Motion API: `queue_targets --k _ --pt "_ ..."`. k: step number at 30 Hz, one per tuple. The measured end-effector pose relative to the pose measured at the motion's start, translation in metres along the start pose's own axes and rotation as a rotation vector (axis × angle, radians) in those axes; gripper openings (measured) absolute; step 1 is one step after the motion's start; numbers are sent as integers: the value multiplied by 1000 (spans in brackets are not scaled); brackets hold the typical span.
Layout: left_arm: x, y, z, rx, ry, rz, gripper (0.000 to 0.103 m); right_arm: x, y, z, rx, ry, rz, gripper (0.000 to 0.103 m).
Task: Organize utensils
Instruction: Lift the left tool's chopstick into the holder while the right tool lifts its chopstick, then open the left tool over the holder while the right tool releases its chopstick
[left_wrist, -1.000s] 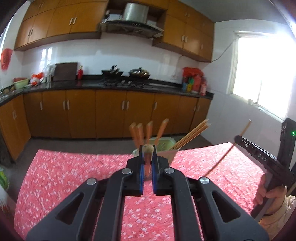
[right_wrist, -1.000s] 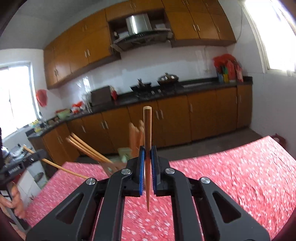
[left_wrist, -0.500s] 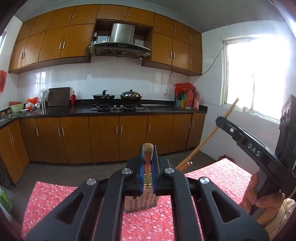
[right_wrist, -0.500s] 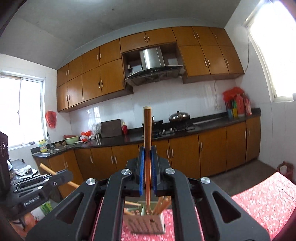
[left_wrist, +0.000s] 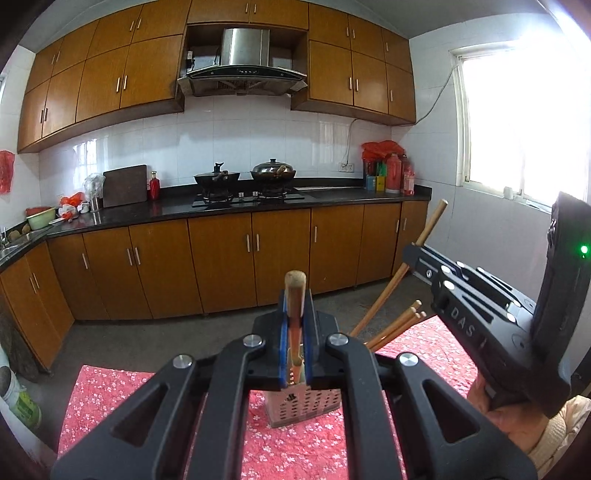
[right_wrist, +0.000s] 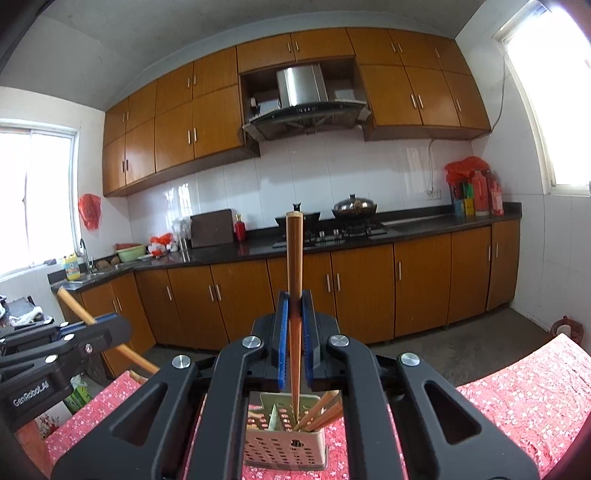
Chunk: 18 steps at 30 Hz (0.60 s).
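A red floral tablecloth (right_wrist: 524, 398) covers the table in the foreground, with a kitchen of brown cabinets and a dark counter behind it. On the cloth stands a perforated utensil holder (right_wrist: 284, 448) — beige in the right wrist view, and partly hidden behind the gripper in the left wrist view (left_wrist: 306, 406). Several wooden chopsticks (right_wrist: 321, 408) already lean inside it toward its right side. The left gripper (left_wrist: 295, 332) is clenched on one wooden chopstick (left_wrist: 295, 295), which stands nearly upright between the blue pads with its rounded top above them and its lower end above the holder. The right gripper (right_wrist: 294, 336) is likewise clamped on a chopstick of its own (right_wrist: 294, 258), upright, its tip reaching down into the holder's opening. From the left wrist view the right gripper (left_wrist: 417, 251) shows at the right edge, held by a hand (left_wrist: 517, 424) — its chopstick (left_wrist: 430, 225) slants down toward the holder.
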<state>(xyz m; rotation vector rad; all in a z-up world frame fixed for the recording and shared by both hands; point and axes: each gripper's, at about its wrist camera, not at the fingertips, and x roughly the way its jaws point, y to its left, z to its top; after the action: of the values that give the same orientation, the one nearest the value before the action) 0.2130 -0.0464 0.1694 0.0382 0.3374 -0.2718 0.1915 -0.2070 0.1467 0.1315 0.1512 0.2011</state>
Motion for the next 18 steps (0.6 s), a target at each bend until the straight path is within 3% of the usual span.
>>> queue_targets --k 4,5,6,8,9,11,13,16,18 --pt "13 2 -11 -18 28 11 8 3 0 -6 7 44 22 8" --pt "15 5 -12 -41 36 7 10 2 -1 -6 8 46 29 13" --pt "16 7 -13 -59 38 -3 16 -1 -1 -6 5 43 30 30" --pt "14 11 -13 -81 30 2 36 -11 -3 -5 -3 16 12 53" --pt "9 14 -13 -90 16 8 44 -15 -3 -3 -6 8 8 53" --pt "1 20 -12 -106 -4 11 48 -20 -5 -1 -4 8 6 54" --pt "-12 28 -13 -130 -25 19 61 -31 -11 0 9 2 -1 61" --pt "-32 36 -19 -146 -60 46 76 -53 -17 -3 16 -11 -25 73" --pt "-48 40 -30 -146 -78 68 93 -68 -19 -10 8 -21 -45 90"
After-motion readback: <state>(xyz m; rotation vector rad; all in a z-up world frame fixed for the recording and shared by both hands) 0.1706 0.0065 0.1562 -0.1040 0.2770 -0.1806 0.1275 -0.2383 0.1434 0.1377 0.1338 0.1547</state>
